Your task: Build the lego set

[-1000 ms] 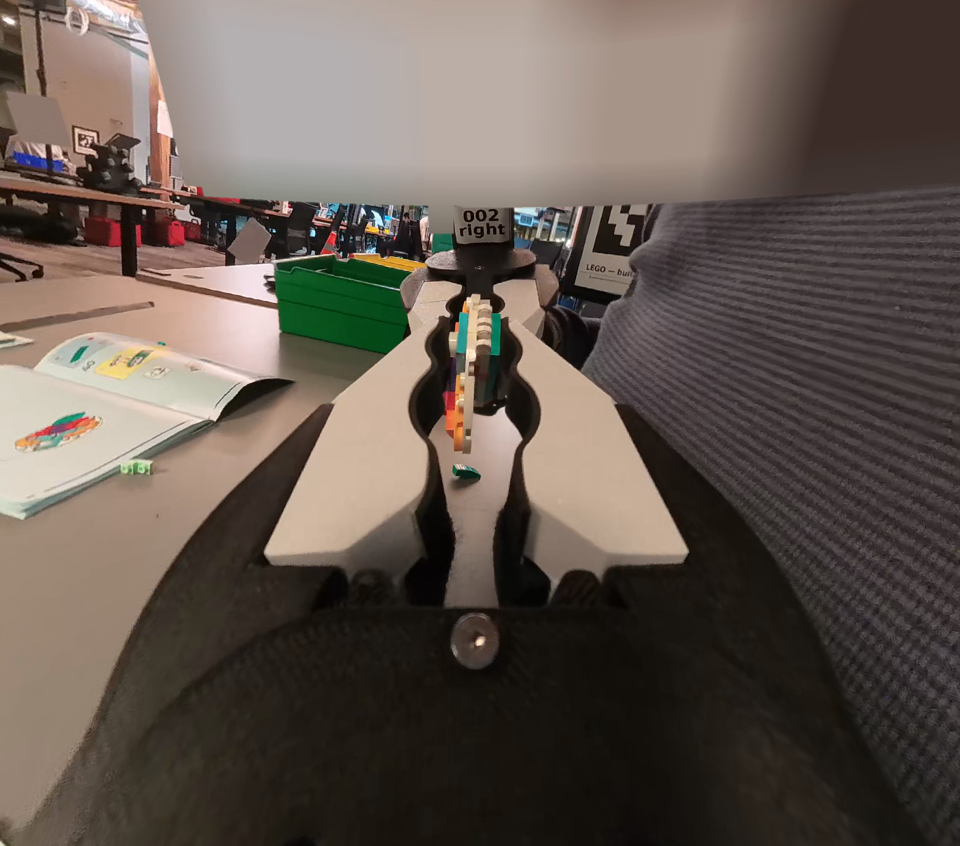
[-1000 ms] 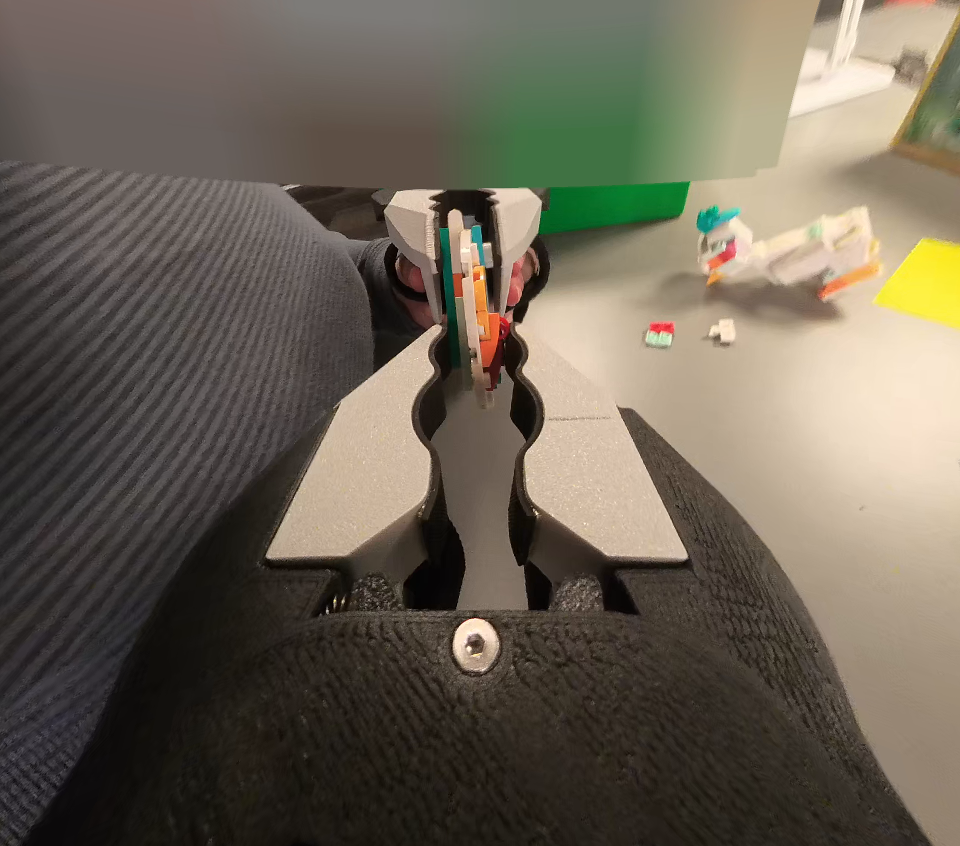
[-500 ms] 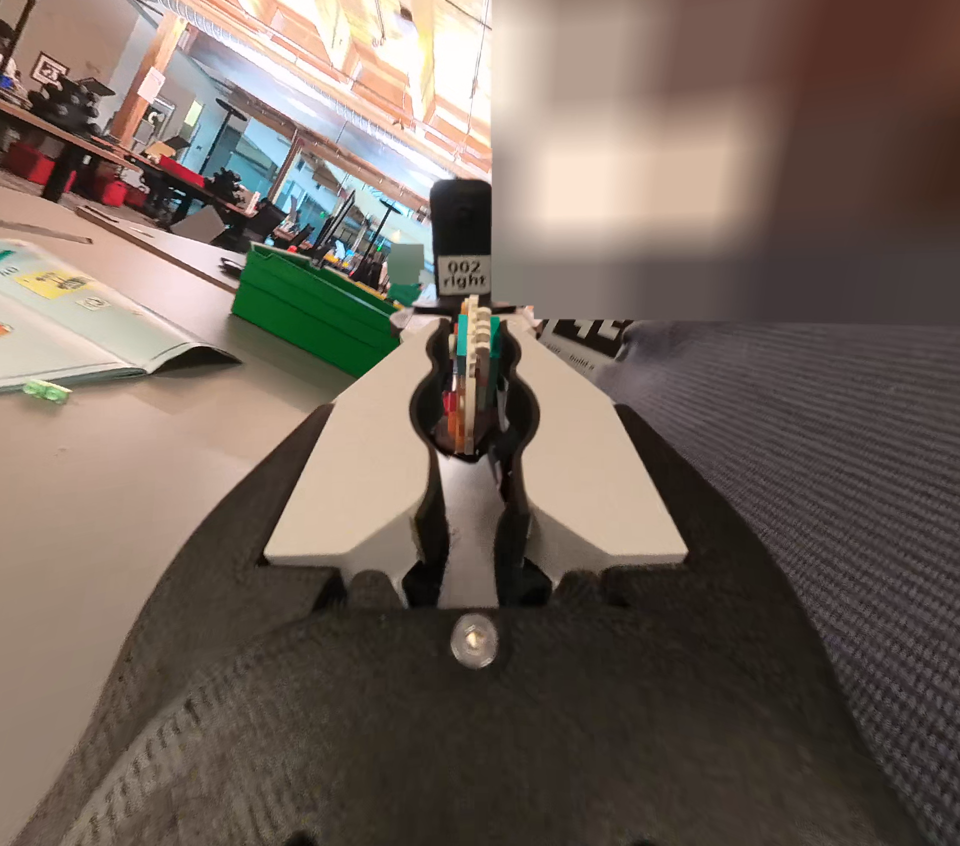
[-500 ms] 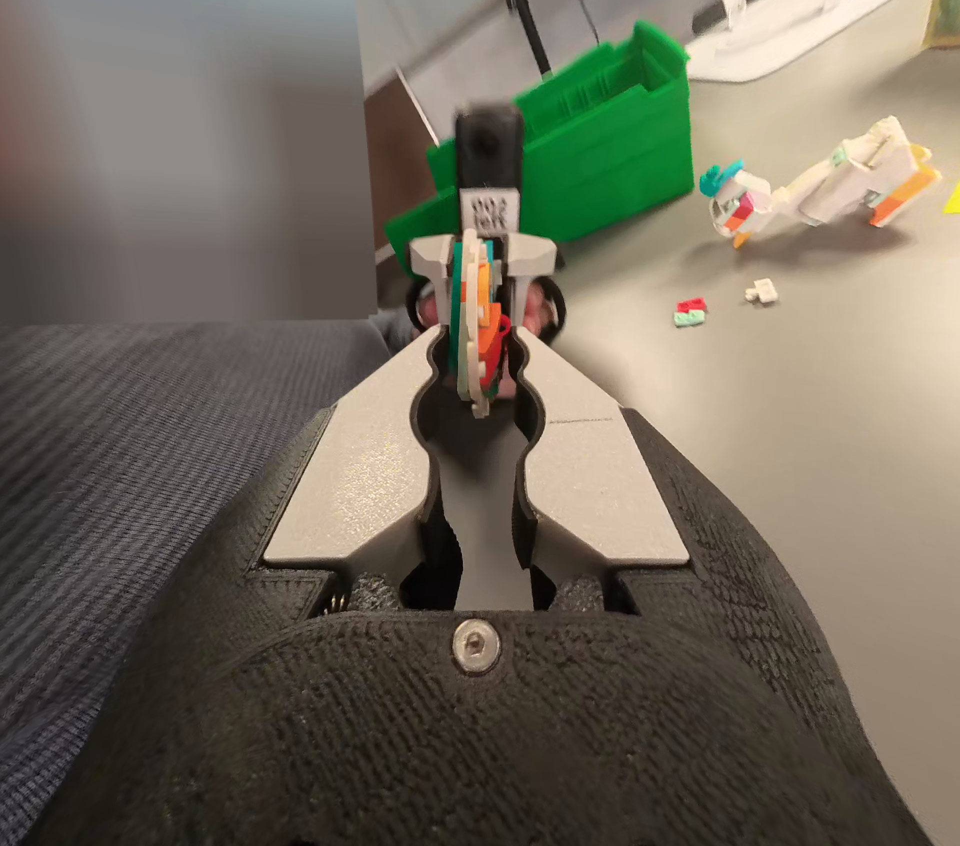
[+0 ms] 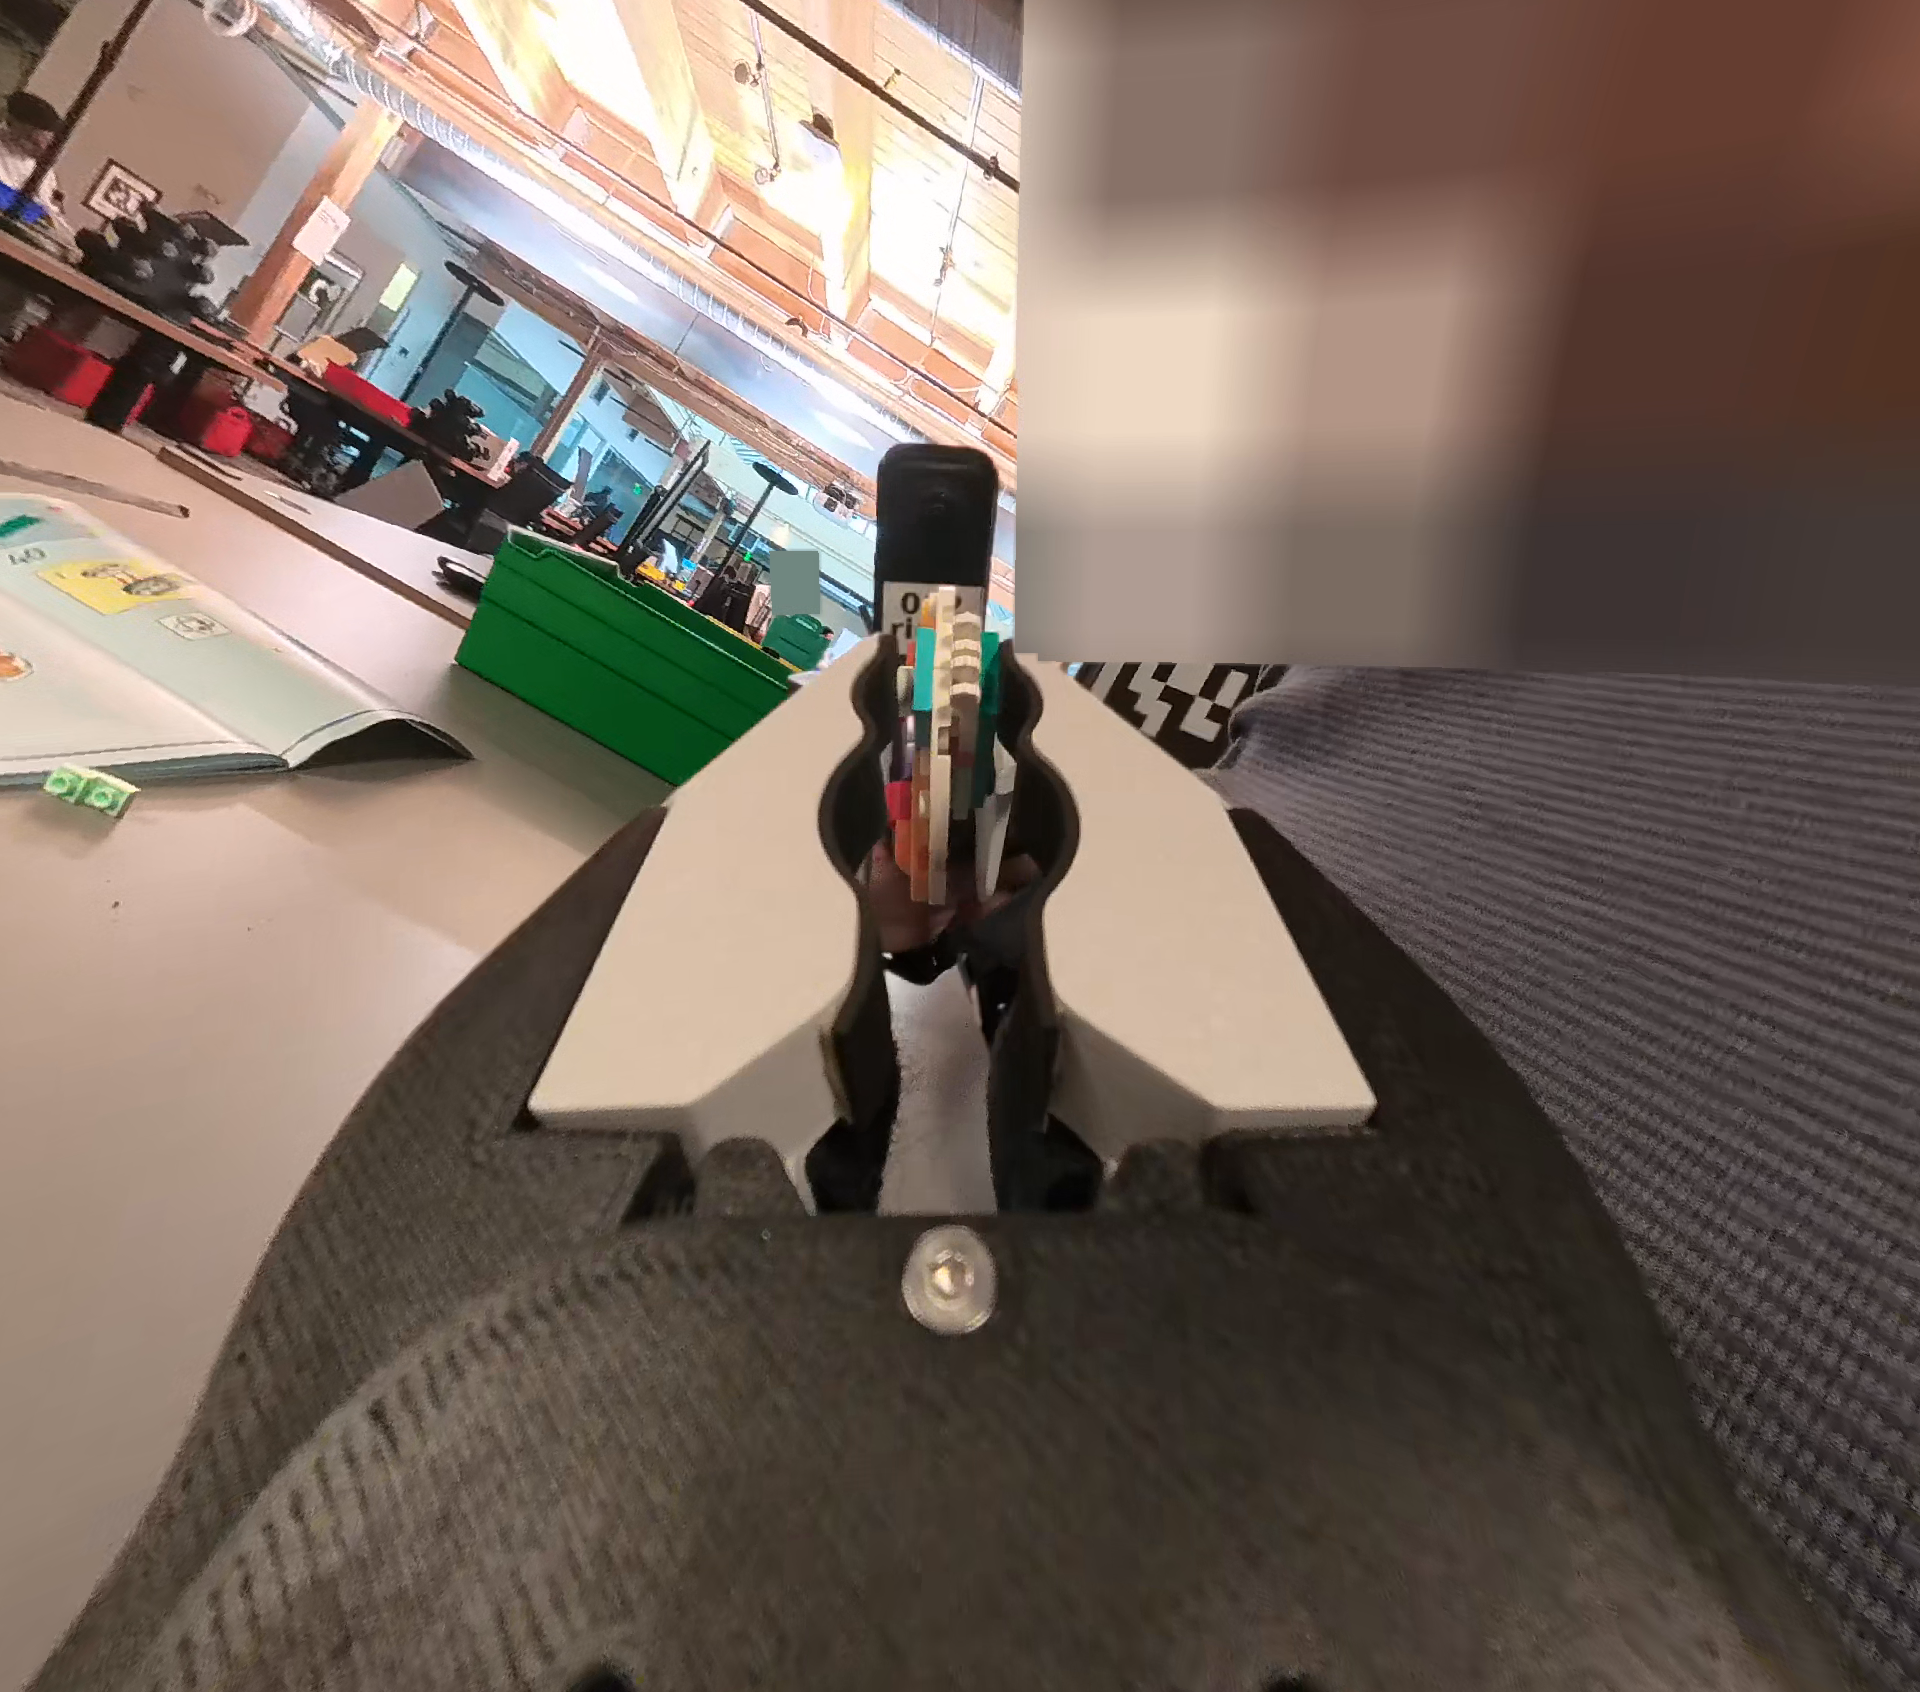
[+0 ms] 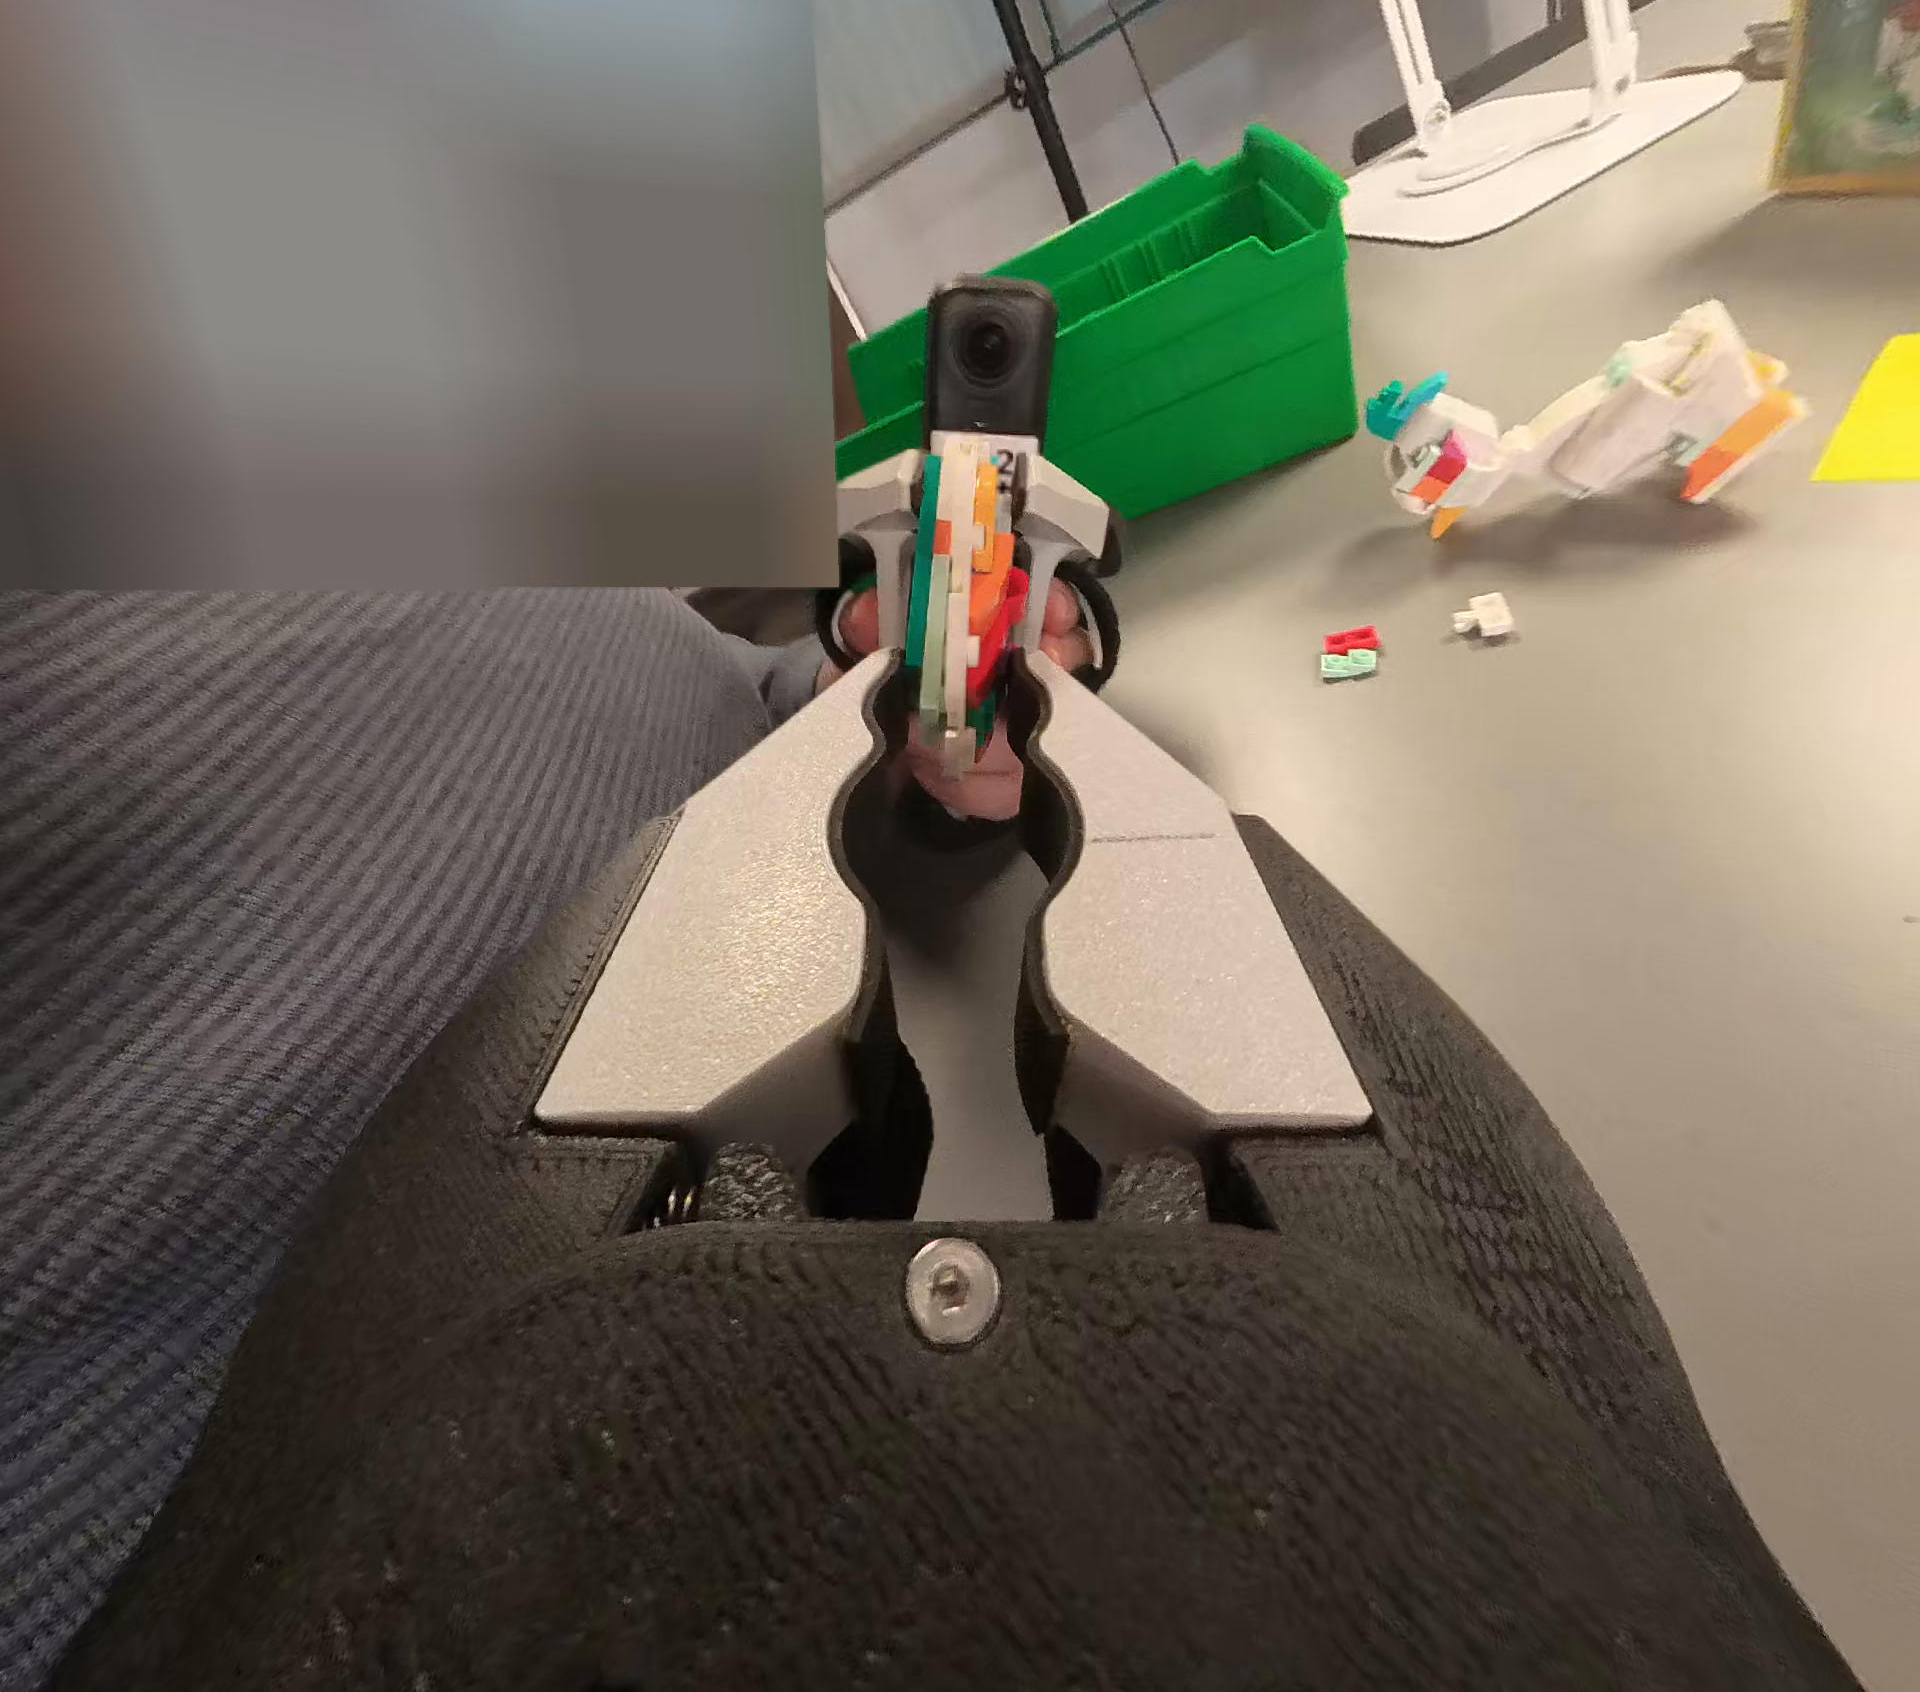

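A flat, many-coloured lego assembly (image 5: pixel 940 769) of white, teal, orange and red plates stands edge-on between the two grippers, which face each other tip to tip above the grey table. My left gripper (image 5: pixel 945 676) is shut on it. In the right wrist view the assembly (image 6: pixel 956 593) rises past the tips of my right gripper (image 6: pixel 961 676), which is shut on its lower end. The left gripper's fingers (image 6: pixel 883 520) clamp its upper part, with a hand behind them. A white bird-like lego model (image 6: pixel 1590 437) lies on the table to the right.
A green bin (image 6: pixel 1174 375) stands behind the grippers and also shows in the left wrist view (image 5: pixel 613 666). An open instruction booklet (image 5: pixel 135 666) and a light green brick (image 5: pixel 88 790) lie left. Small red and mint bricks (image 6: pixel 1351 652) and a white piece (image 6: pixel 1486 616) lie right. A person's blue ribbed sleeve (image 5: pixel 1558 915) is close.
Both grippers have lifted and tilted upward with the assembly still clamped between them. The table and the small teal piece below the left gripper have dropped out of sight.
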A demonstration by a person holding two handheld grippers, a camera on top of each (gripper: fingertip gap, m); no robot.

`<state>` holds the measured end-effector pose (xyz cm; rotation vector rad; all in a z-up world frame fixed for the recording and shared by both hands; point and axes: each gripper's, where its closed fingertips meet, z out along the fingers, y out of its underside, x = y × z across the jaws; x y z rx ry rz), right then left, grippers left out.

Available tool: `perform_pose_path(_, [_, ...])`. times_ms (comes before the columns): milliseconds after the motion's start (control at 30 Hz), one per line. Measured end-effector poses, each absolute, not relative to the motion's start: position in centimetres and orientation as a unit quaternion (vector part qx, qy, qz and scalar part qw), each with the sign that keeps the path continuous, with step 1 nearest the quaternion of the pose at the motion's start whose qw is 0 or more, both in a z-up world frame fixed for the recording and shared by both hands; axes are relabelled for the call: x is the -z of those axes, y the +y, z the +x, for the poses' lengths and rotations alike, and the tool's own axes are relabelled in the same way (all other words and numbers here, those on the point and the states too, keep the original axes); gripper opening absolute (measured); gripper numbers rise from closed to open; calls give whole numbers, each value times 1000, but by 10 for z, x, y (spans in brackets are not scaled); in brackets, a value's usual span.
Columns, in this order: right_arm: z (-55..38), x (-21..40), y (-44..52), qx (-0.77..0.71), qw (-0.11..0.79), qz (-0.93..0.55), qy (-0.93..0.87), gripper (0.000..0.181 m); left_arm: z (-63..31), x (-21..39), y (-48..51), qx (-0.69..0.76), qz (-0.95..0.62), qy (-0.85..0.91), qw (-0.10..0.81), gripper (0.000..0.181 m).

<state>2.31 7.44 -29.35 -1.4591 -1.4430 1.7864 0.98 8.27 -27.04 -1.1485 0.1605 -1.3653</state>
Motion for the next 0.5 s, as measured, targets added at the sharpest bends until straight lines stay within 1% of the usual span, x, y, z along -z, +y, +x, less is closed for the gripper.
perform_pose_path(267, [26, 292, 70, -631, 221, -507, -545, 16, 14, 267, 75, 567, -505, 113, 641, 16])
perform_pose_path(500, [27, 293, 68, -630, 213, -504, -551, 16, 17, 266, 74, 540, -521, 141, 646, 15])
